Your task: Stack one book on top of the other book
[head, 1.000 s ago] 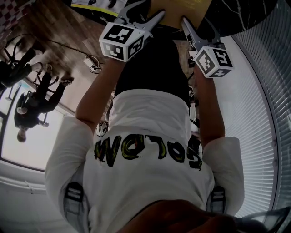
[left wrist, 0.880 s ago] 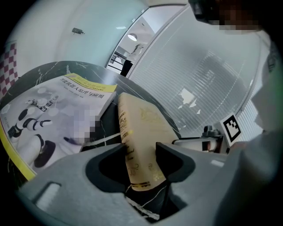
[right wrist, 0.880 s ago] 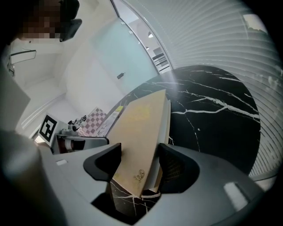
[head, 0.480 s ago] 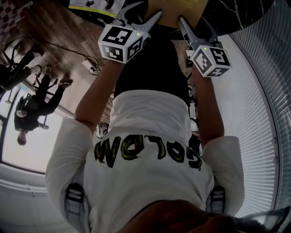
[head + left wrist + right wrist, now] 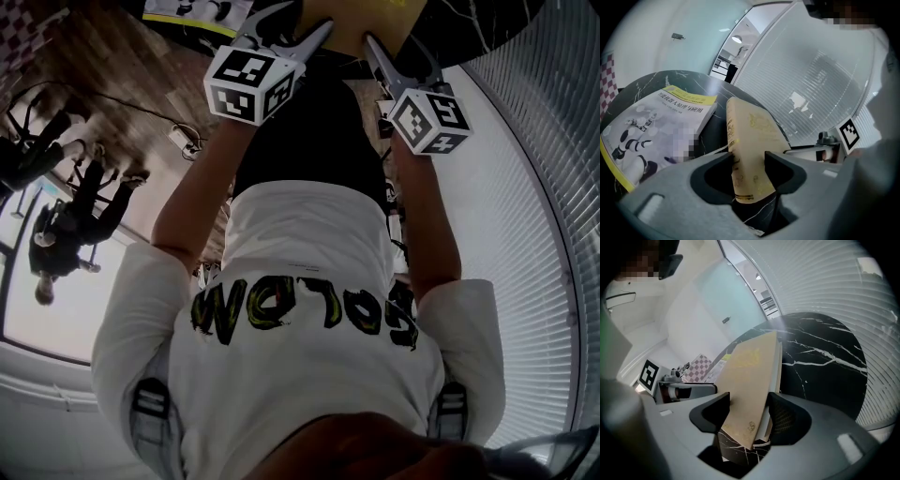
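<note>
Books two: tan book (image 5: 750, 126) in left gripper (image 5: 748, 164), closing right gripper (image 5: 748, 405).

The tan book (image 5: 750, 140) looks like matt, cloth-ish board with shiny gold stamping. The white book (image 5: 651, 126) beside it has a glossy paper cover. The tabletop (image 5: 820, 362) under it is smooth polished black stone with white veins.

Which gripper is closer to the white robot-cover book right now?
Left. The left gripper grips the tan book at its spine, the white robot-cover book lying right beside it. The right gripper, jaws just closing on the tan book's far edge, has that book between.
</note>
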Available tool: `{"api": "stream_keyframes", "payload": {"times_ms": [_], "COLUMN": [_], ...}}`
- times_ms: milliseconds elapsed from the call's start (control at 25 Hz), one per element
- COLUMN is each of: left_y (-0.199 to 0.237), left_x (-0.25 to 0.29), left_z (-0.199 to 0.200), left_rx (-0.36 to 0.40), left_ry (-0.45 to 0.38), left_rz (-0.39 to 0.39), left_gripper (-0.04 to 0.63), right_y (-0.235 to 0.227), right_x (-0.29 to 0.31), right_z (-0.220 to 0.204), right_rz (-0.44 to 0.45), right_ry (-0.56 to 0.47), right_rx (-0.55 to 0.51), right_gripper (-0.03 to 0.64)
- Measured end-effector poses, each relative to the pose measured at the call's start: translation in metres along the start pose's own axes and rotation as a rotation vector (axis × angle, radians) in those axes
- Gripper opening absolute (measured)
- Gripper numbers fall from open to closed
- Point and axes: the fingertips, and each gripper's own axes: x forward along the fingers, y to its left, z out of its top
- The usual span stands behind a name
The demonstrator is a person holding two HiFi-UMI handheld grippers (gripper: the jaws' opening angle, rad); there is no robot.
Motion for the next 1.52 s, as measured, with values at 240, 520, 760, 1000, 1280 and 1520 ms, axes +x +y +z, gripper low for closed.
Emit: {"api": "stream_keyframes", "payload": {"times_ms": [240,520,760,1000,1280,1520], "left_y": [-0.01,-0.021,-0.032,-0.042,-0.05,-0.059], "left_x": [-0.004,-0.009,-0.013,-0.025,-0.036,-0.053], "left_z": [0.009,0.015,0.014,0.021,0.025,0.024], "left_rx": [0.013,0.031,0.054,0.077,0.087,0.082], "left_ry": [-0.007,-0.014,-0.022,-0.046,-0.084,-0.102], "left_rz": [-0.006,-0.004,0.01,0.017,0.023,0.024], "left_gripper": [0.215,0.215,0.215,0.215,0.215,0.215], "right_y": [0.002,0.004,0.004,0.012,0.02,0.034], "right_x": [-0.011,-0.023,-0.034,-0.046,-0.056,-0.071], "right_z": [0.007,0.013,0.009,0.015,0.02,0.019], "right_rz": [-0.004,-0.005,0.004,0.017,0.022,0.022], "right_ry": [-0.012,-0.028,-0.055,-0.084,-0.112,-0.127], "right_rx": [0.016,0.016,0.044,0.025,-0.007,-0.021], "right_gripper": [0.258,0.258,0.258,0.258,0.258,0.258]}}
